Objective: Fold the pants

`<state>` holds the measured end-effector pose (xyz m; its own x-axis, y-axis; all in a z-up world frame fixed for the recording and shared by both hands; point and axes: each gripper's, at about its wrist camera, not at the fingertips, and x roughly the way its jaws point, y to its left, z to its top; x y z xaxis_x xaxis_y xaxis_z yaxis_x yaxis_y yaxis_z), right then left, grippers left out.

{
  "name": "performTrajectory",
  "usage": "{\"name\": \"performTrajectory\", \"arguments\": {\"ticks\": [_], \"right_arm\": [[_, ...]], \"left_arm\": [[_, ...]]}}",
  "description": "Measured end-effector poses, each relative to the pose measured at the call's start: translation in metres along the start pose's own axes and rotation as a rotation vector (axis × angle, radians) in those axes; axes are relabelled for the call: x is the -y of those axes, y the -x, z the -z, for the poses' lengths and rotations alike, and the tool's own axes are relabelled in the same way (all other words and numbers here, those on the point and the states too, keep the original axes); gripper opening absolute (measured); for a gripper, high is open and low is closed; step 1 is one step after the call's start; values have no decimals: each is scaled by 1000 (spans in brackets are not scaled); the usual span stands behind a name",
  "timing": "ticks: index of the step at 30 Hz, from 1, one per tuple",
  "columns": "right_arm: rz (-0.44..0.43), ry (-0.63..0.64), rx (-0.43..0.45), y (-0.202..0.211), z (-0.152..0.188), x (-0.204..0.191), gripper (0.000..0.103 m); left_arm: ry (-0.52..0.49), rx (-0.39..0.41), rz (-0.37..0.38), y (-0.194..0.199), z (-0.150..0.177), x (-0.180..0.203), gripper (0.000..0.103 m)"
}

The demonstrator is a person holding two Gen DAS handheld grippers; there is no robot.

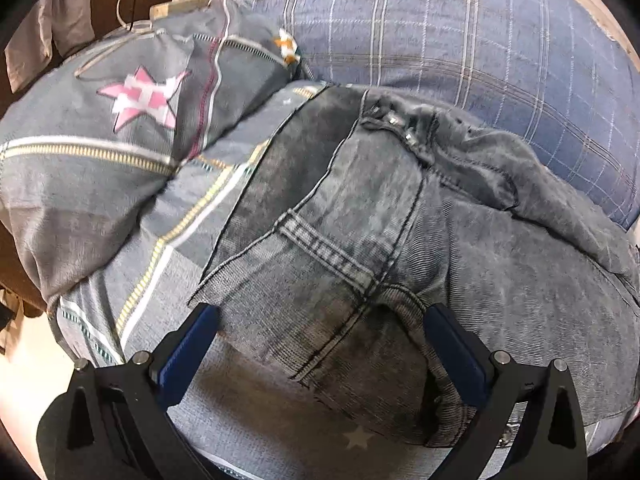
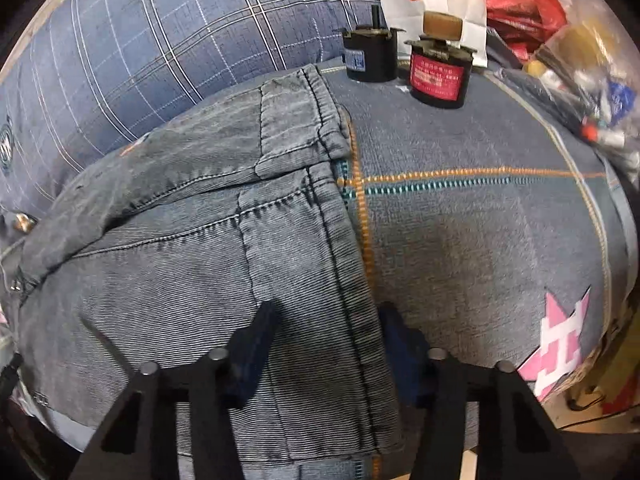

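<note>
Right view alone shows two black cylinders. Grey pants folded, rumpled. Left gripper spread; right gripper straddles hem, apart.

Your right gripper straddles the hem edge of the grey denim pants, fingers apart. Beyond, 2 black cylinders stand on the grey bedsheet beside a white bag.

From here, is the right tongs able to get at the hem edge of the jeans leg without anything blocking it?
Probably yes. The right tongs are open and already straddle the stitched hem edge of the faded grey-blue denim jeans. The two black cylindrical motors stand well beyond, out of the way.
</note>
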<state>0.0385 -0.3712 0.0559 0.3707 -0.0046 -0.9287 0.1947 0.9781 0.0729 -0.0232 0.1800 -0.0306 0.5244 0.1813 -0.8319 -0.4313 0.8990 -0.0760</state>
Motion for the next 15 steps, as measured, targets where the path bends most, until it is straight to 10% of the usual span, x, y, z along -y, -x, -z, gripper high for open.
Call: {"name": "performTrajectory", "arguments": {"ticks": [5, 15], "right_arm": [[77, 115, 28, 10, 0, -18, 21], [153, 228, 125, 39, 4, -38, 20]], "left_arm": [[24, -23, 11, 1, -1, -6, 44], [28, 79, 17, 47, -1, -12, 17]]}}
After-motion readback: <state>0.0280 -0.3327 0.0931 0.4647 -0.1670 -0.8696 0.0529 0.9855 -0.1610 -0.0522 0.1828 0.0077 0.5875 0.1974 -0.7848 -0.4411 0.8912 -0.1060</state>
